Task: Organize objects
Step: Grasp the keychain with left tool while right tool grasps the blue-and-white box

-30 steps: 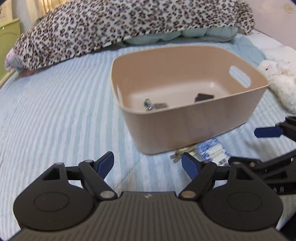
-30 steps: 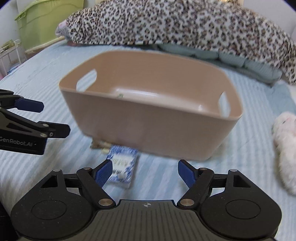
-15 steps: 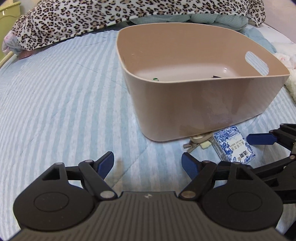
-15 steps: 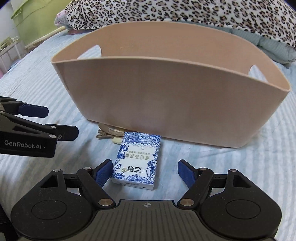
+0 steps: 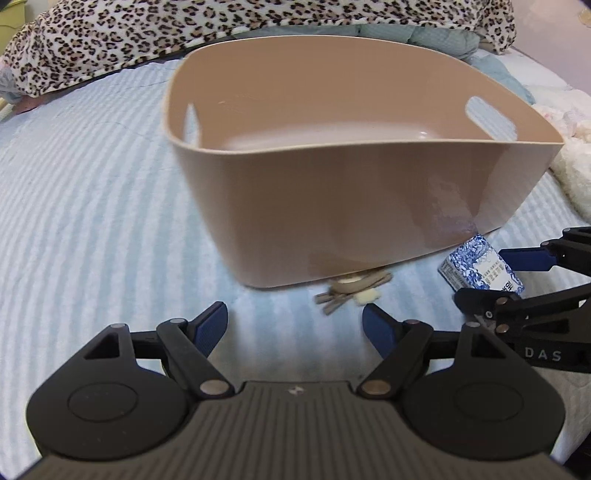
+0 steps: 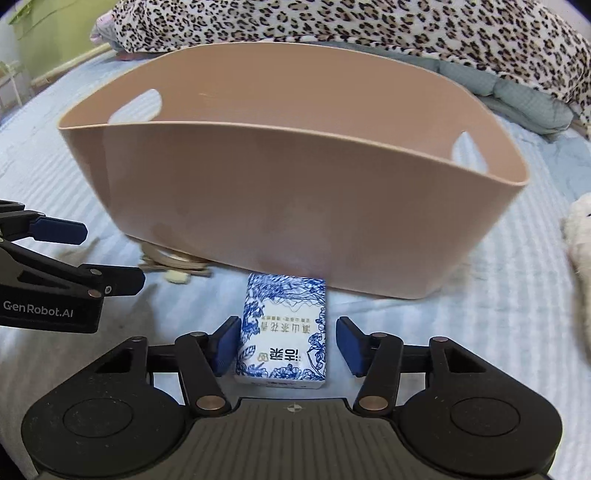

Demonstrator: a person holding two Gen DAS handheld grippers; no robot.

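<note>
Packet (image 6: 283, 328) lettering: right view only

A bed (image 5: 92, 206) filled the room, covered in a pale blue-and-white striped quilt. Along its far edge lay a leopard-print blanket (image 6: 332, 22), heaped over a grey-green padded cushion (image 6: 524, 99). At the left stood a lime-green cabinet (image 6: 55, 33) beside a small white rack (image 6: 9, 85). A pale wall (image 5: 554, 37) rose at the far right. Soft, even light fell throughout.
</note>
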